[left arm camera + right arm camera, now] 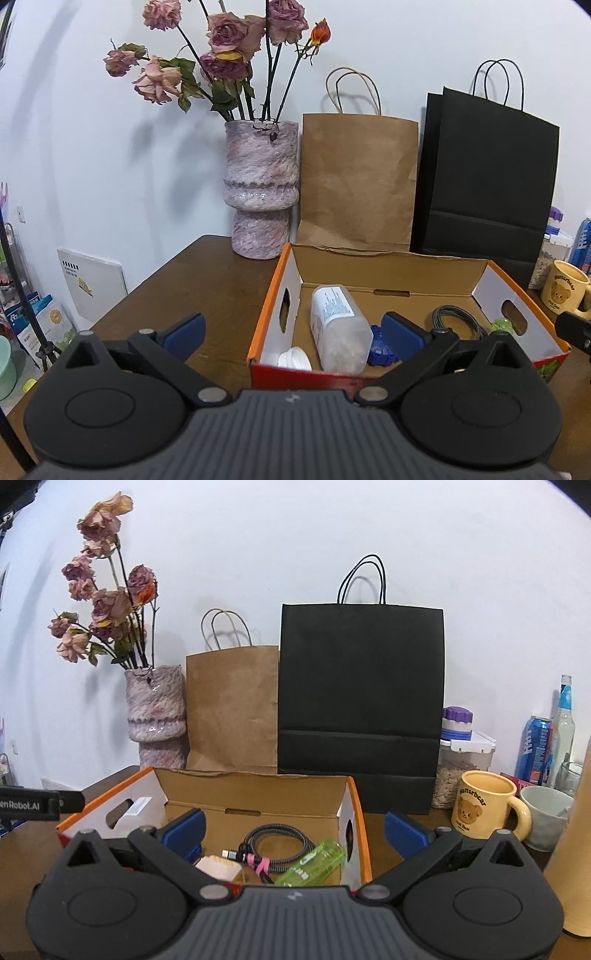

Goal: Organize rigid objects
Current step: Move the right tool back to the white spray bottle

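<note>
Setting was a lived-in home room. Brown wooden table (207, 280) stood against a plain white wall. On it: vase (261, 192) of dried roses (229, 40), brown paper bag (358, 181), black paper bag (360, 698). Bear-print mug (484, 805), drink can (535, 749), glass bottle (565, 723) and food jar (463, 771) were clustered at the right.

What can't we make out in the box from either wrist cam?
- Blue object, left wrist view: mostly hidden behind the left gripper finger and the clear bottle.
- Pale yellow item, right wrist view: cut off by the right gripper body.
- Green bottle label: too small to read.
- Box front floor: blocked by both grippers.
</note>
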